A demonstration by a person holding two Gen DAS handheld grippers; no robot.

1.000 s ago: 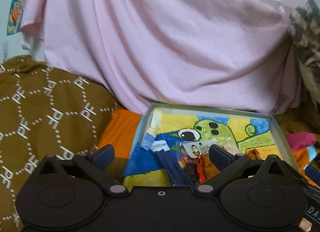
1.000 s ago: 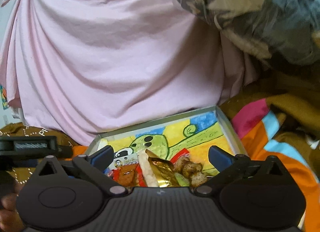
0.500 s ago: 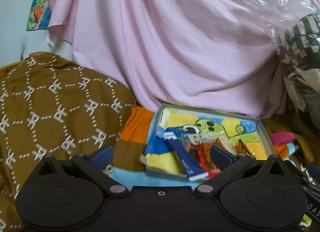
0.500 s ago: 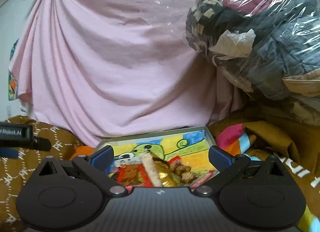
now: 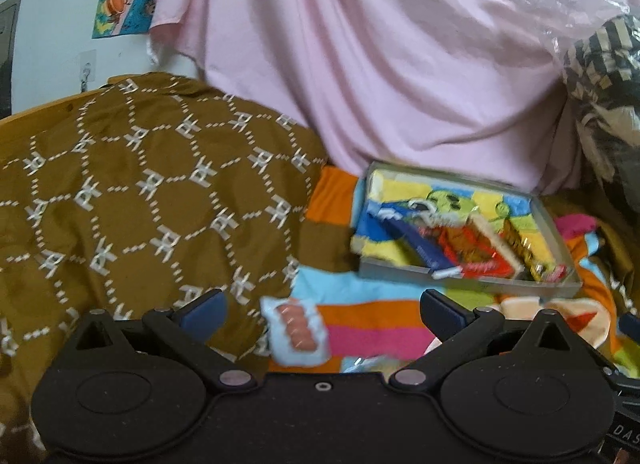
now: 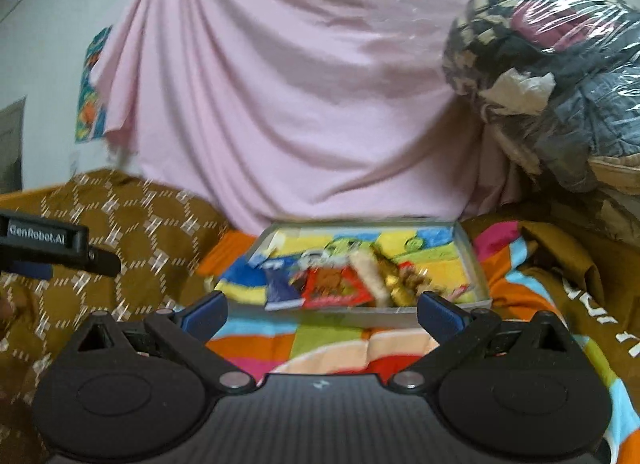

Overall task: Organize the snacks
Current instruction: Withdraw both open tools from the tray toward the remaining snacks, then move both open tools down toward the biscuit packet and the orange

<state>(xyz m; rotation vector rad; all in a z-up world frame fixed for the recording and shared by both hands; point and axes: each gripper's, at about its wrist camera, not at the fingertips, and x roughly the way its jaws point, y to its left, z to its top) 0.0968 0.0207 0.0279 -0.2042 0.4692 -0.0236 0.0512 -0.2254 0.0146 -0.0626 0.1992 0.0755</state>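
A shallow grey box [image 5: 464, 282] with a colourful cartoon lining holds several snack packets: a blue one [image 5: 416, 242], a red one [image 5: 468, 250] and a gold one [image 5: 524, 248]. The box [image 6: 478, 264] also shows in the right wrist view, with the red packet [image 6: 334, 288] in its middle. A pale blue packet with pink pieces [image 5: 298, 330] lies on the striped blanket, between the left fingers. My left gripper [image 5: 322, 310] is open and empty above it. My right gripper [image 6: 322, 310] is open and empty, short of the box.
A brown patterned cushion [image 5: 132, 200] fills the left side. A pink sheet [image 5: 380, 64] hangs behind the box. A plastic-wrapped bundle of clothes [image 6: 552, 72] sits at the right. The colourful striped blanket [image 6: 332, 348] lies under the box. The left gripper's body [image 6: 44, 242] shows at the right view's left edge.
Both grippers have pulled back from the box, which now looks smaller and farther. The pale blue packet on the blanket has come into the left wrist view.
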